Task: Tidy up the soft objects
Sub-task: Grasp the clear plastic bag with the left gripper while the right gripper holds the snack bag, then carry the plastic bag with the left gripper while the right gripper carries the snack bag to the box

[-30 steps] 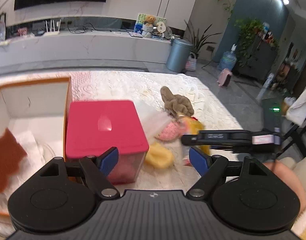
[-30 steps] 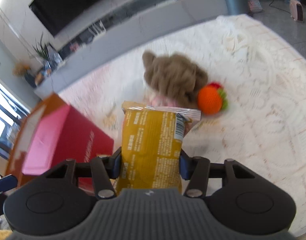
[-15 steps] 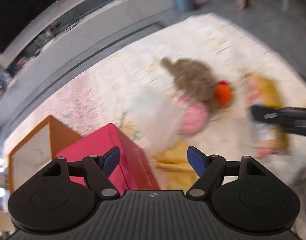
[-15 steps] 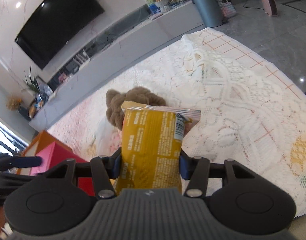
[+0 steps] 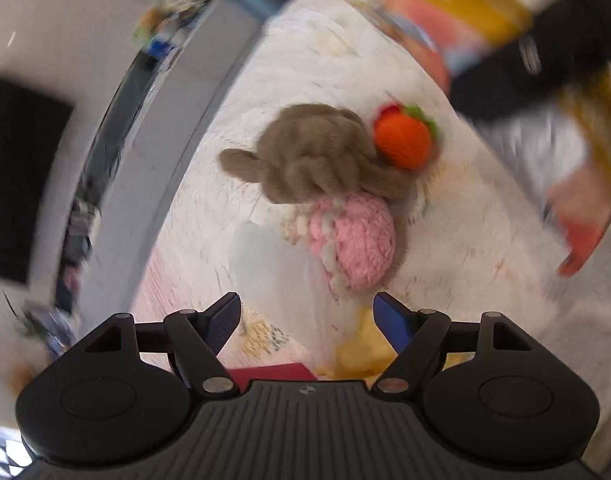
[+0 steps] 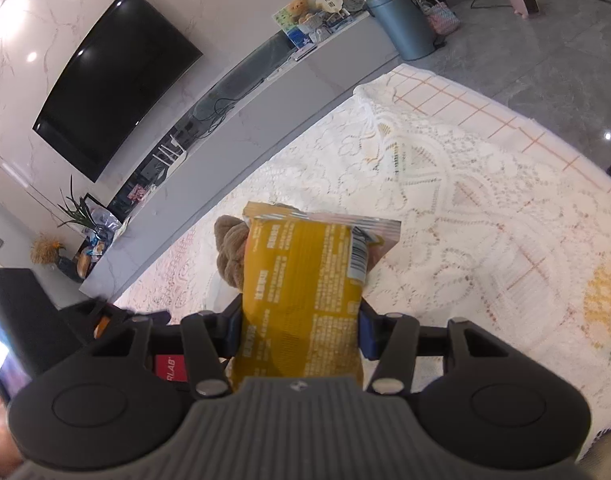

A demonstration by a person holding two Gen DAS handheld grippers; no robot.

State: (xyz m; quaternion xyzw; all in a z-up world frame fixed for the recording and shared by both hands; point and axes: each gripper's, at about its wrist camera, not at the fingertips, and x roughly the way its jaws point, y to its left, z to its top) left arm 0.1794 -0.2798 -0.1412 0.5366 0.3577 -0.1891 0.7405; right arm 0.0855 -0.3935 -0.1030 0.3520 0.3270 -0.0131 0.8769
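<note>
On top of a white lace cloth [image 6: 465,184] w/ orange grid lines at its 1 o'clock edge, covering the whole work surface, sits the soft stuff. Room behind, right-wrist view: grey tile floor, marble wall w/ 1 black TV [image 6: 113,80] at 10 o'clock, long low grey console [image 6: 241,128] under it, 1 blue-grey bin [image 6: 401,24] at 1 o'clock, 2 potted plants at 9 o'clock. Left-wrist view is motion-blurred. Count there: 1 brown plush [image 5: 317,152] at centre, 1 orange knit ball [image 5: 403,138] touching it at its 2 o'clock, 1 pink knit piece [image 5: 355,244] touching its 5 o'clock side, 1 clear plastic bag [image 5: 273,268] just beside the pink one at 8 o'clock, some yellow soft thing [image 5: 361,352] at 6 o'clock, 1 red box [image 5: 271,372] corner low by the gripper body. Left gripper [image 5: 307,312]: fingers apart, nothing betw. them. Right gripper [image 6: 301,320]: clamped on 1 yellow snack packet [image 6: 305,292], held up off the cloth, hiding part of the plush.
</note>
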